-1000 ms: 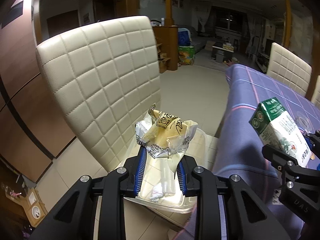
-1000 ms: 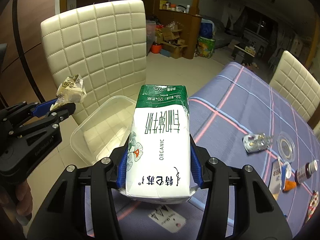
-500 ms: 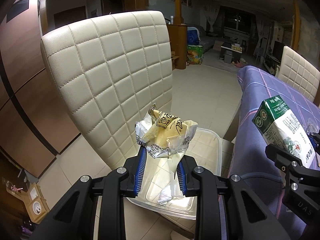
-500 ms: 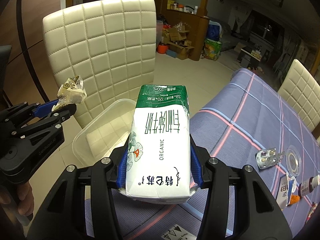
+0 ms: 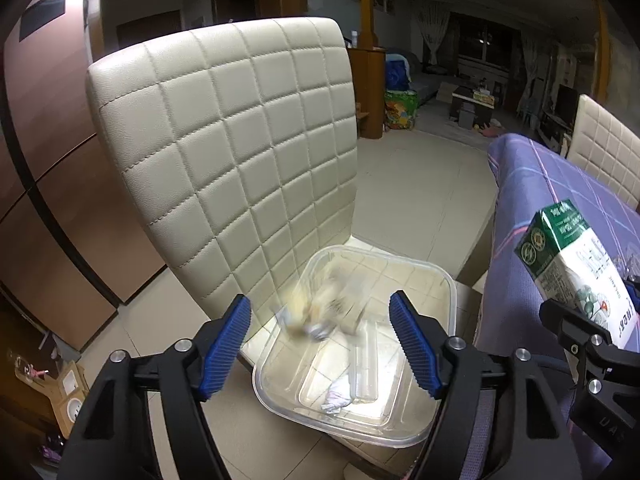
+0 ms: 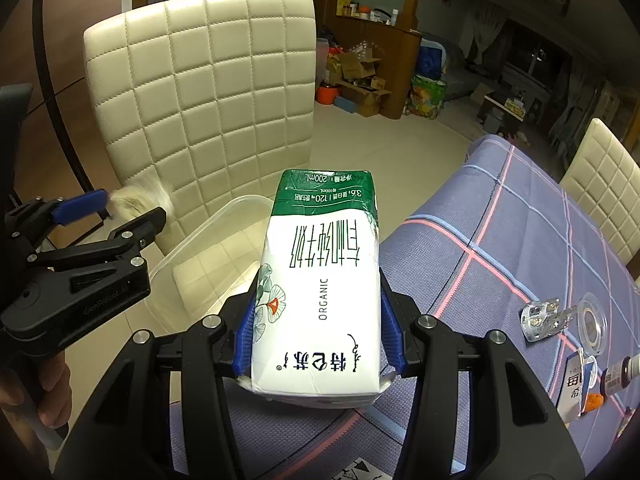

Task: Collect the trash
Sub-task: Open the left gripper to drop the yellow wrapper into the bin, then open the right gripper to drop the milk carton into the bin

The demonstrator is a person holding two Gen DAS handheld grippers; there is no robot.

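On the left I have the cream quilted leather chair, its backrest upright and its seat facing the table. My left gripper hangs over the seat with its jaws opening; the blue ribbed pads stand well apart and press on nothing. Between them the crumpled yellowish snack wrapper appears only as a motion-blurred smear, free of both pads, directly above the clear rectangular plastic container. That container sits on the chair seat and holds a white crumpled scrap and some clear plastic packaging. In the right wrist view the same wrapper is a pale blur at the left gripper's fingertips.

Further right, my right gripper is closed on the green-and-white rectangular milk carton; both blue pads bear on its long sides, and the green end points away from the camera. The carton is held over the near edge of the purple checked tablecloth, beside the container. At the far right, on the cloth, lie a crumpled clear wrapper, a round clear lid and a small dark bottle
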